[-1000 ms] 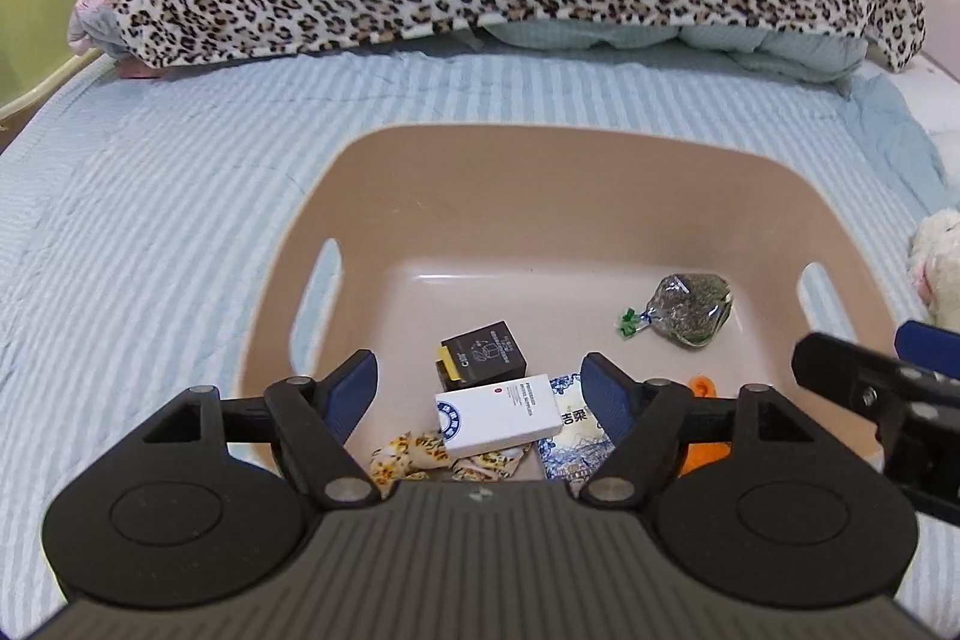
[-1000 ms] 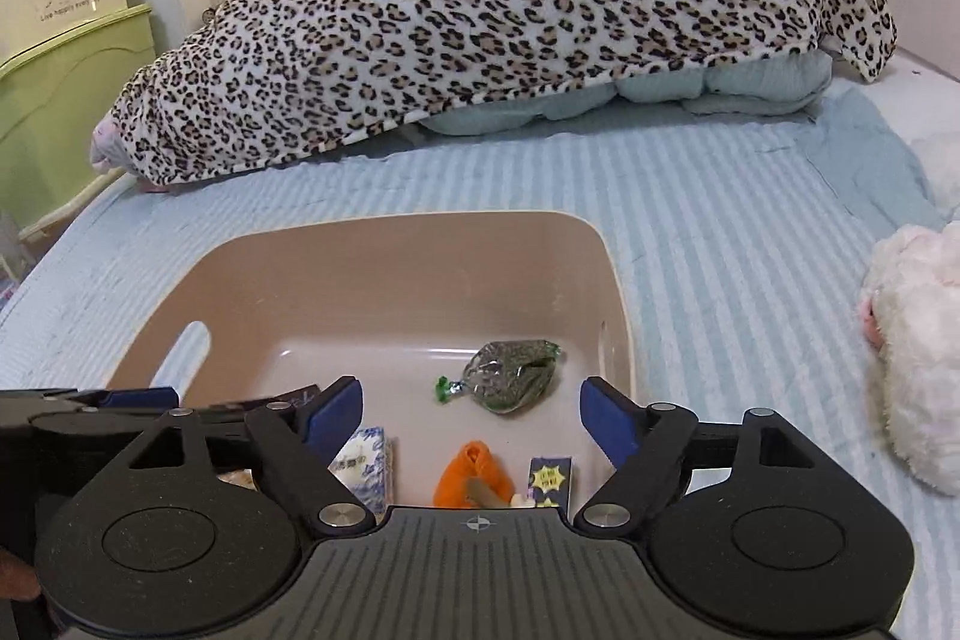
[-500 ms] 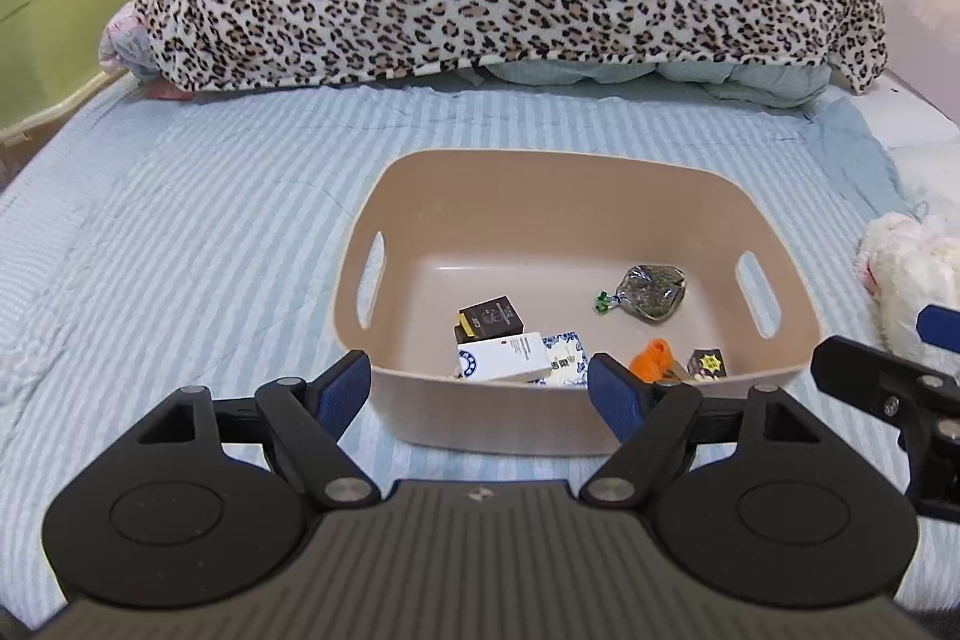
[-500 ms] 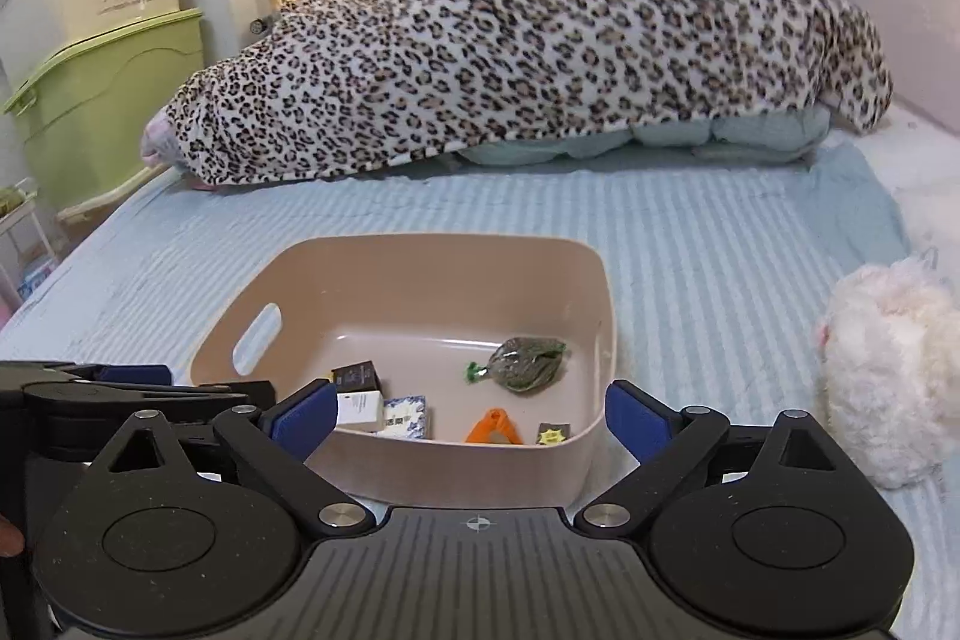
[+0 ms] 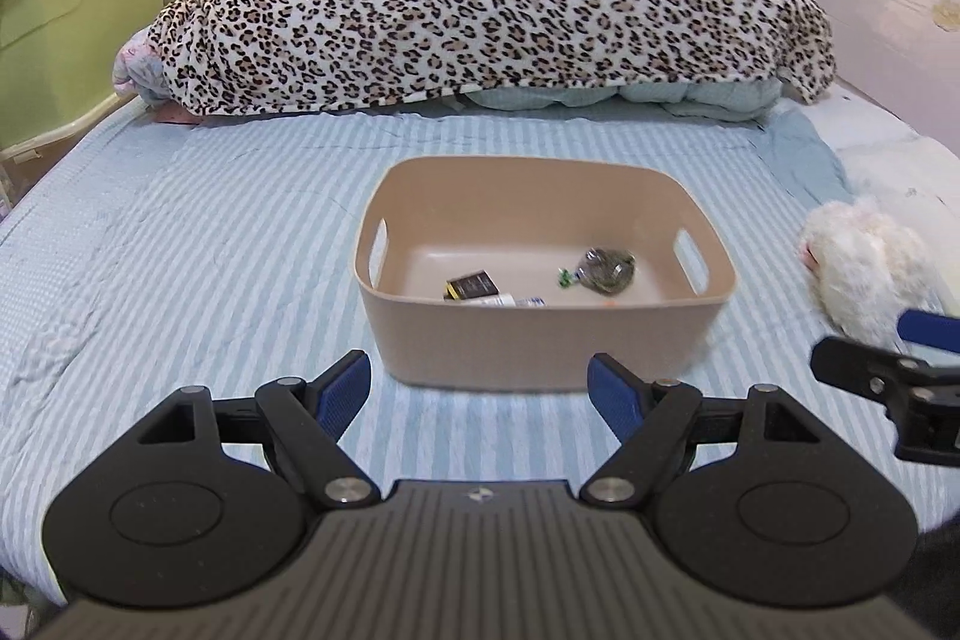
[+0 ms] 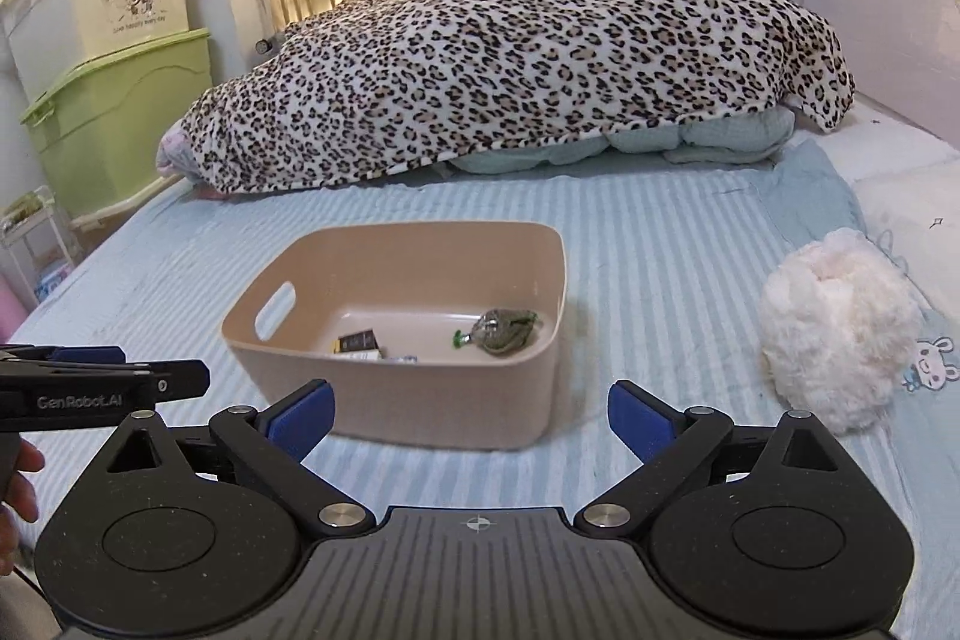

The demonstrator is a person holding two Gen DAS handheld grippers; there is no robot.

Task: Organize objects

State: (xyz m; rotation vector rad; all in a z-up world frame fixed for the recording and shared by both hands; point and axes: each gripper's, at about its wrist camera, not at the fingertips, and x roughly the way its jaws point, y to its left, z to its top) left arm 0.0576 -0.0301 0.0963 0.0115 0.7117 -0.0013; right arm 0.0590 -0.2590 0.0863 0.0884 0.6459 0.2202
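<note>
A tan plastic bin [image 5: 540, 340] [image 6: 420, 400] with side handles stands on the striped bed. Inside it lie a black box [image 5: 474, 285] [image 6: 358, 342], a clear bag of green stuff [image 5: 606, 270] [image 6: 503, 331] and part of a white box [image 5: 501, 301]; other items are hidden by the near wall. My left gripper [image 5: 480, 391] is open and empty, in front of the bin and apart from it. My right gripper [image 6: 471, 418] is open and empty, just in front of the bin.
A white fluffy plush [image 5: 864, 268] [image 6: 834, 334] lies right of the bin. A leopard blanket [image 5: 492, 4] [image 6: 528, 64] is heaped at the bed's far end. Green and cream storage boxes [image 6: 114, 58] stand at the left.
Both grippers have pulled back and away from the bin. The bin now sits farther off and its near wall hides most of its contents.
</note>
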